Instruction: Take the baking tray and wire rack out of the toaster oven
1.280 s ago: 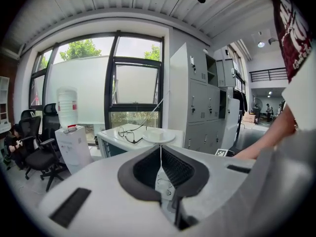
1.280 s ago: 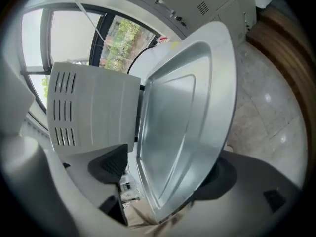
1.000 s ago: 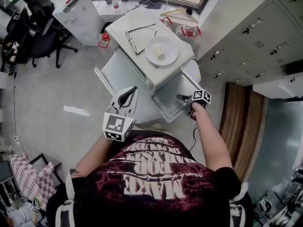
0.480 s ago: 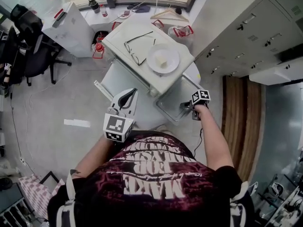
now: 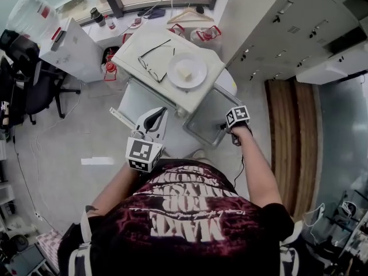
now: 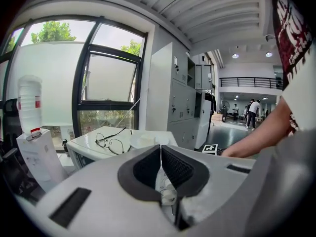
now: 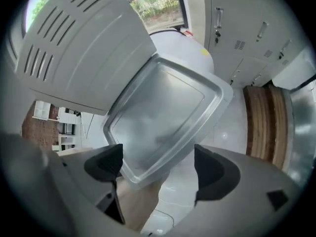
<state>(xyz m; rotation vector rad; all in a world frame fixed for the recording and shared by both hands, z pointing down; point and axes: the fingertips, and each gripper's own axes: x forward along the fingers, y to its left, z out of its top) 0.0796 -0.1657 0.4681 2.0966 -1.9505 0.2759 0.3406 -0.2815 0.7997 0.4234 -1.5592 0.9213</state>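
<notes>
The white toaster oven [image 5: 156,43] stands with its door [image 5: 135,99] dropped open; glasses [image 5: 150,62] and a plate [image 5: 187,69] lie on its top. The metal baking tray [image 5: 207,111] sits outside, low beside the oven's right wall. My right gripper [image 5: 223,128] is at the tray's near corner. In the right gripper view the tray [image 7: 163,117] fills the middle below the vented oven wall [image 7: 84,43], and the right gripper [image 7: 158,169] is open with the tray's corner between its jaws. My left gripper [image 5: 156,112] hovers before the door, and in its own view the left gripper [image 6: 160,154] is shut and empty. No wire rack shows.
A round white table [image 5: 230,84] stands behind the tray. Grey lockers [image 5: 276,27] line the right wall. A white water dispenser [image 5: 75,45] and a black chair [image 5: 23,79] stand to the left. Hangers and bottles lie on the window sill [image 5: 172,10].
The head view has swung, so the whole scene has shifted up and left. Both grippers keep about the same places relative to the oven and the tray.
</notes>
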